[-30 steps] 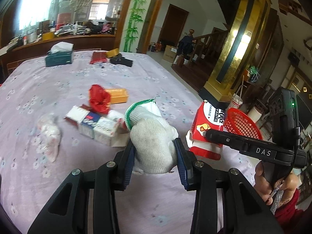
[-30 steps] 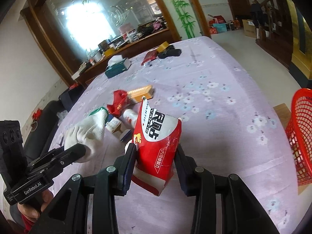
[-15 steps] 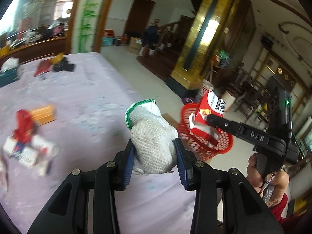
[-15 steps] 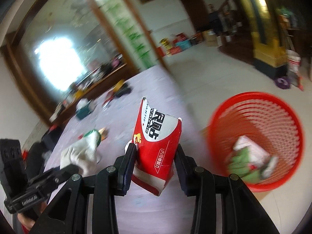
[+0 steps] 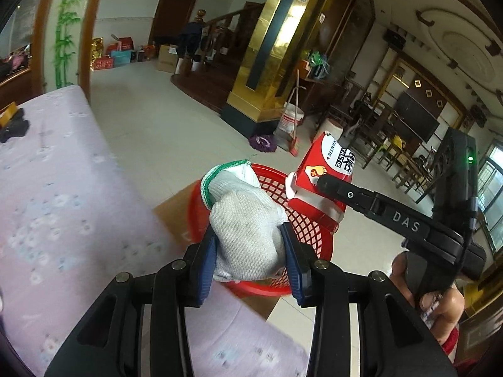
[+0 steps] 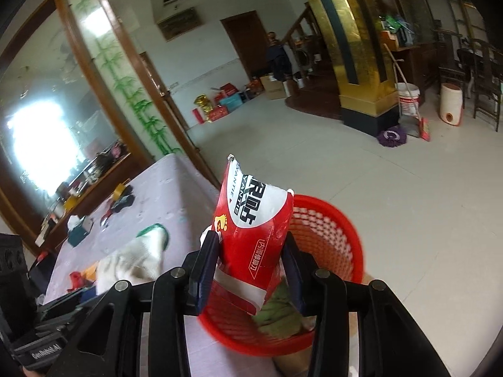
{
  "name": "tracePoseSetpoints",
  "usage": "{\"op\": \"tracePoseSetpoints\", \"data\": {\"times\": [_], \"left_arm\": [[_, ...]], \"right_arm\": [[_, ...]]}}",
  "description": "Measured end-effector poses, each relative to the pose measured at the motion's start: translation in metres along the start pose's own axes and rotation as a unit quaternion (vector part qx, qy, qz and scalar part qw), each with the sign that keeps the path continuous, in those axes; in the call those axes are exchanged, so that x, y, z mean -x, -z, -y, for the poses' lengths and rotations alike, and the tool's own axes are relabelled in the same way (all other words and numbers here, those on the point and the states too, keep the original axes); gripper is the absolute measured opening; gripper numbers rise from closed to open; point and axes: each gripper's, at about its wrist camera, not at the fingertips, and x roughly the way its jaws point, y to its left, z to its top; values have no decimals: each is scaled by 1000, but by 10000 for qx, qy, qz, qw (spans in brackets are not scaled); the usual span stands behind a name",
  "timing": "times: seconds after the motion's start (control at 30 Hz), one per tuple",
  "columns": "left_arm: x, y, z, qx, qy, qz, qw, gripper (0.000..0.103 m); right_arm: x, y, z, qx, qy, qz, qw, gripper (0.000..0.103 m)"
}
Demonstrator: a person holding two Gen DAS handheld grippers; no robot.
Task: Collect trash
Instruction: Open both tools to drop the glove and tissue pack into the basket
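Note:
My left gripper [image 5: 248,245] is shut on a white knit glove [image 5: 242,223] with a green cuff, held over the near rim of the red mesh basket [image 5: 311,229]. My right gripper [image 6: 251,260] is shut on a red and white packet [image 6: 254,223] and holds it upright above the same basket [image 6: 333,229]. The packet [image 5: 323,182] and right gripper also show in the left wrist view, over the basket's far side. The glove [image 6: 135,260] shows at the left of the right wrist view. Green and white trash [image 6: 279,311] lies inside the basket.
The basket stands on the floor beside the edge of the table with the lilac flowered cloth [image 5: 56,194]. More items lie on the table farther back [image 6: 81,229]. A gold pillar [image 5: 267,47], bucket, broom and mop head [image 5: 262,141] stand across the tiled floor.
Both grippers swung right from over the table to above the red basket, each still holding its item. The pile of trash on the table has left the left wrist view.

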Motion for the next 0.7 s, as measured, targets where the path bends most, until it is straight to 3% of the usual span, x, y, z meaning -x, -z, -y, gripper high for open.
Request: {"op": "tracePoseSetpoints", "data": {"times": [0.1,0.2,0.33,0.47,0.57,0.7], "left_arm": [[-19,-4,3,37,41,-78,10000,38],[-29,-4,3,135,28,-129,9998,58],[-27,-6,3,155,43,-118,9998,58],[-10,-4,-4,214,58,-33,9997,59],[13,3,-11,177,-95,157,9997,65],[49,20,-31,231,-435,298,9983,66]], "right_arm": [[-8,-5,9,-23,134,-42,9999,45],[-16,-8,17,19,280,-120,9995,49],[-15,-12,27,-77,307,-74,9995,54],[-5,-13,30,-128,221,46,9997,59],[1,-9,23,-148,-6,39,9999,59],[2,1,1,-26,-313,-80,9995,60]]}}
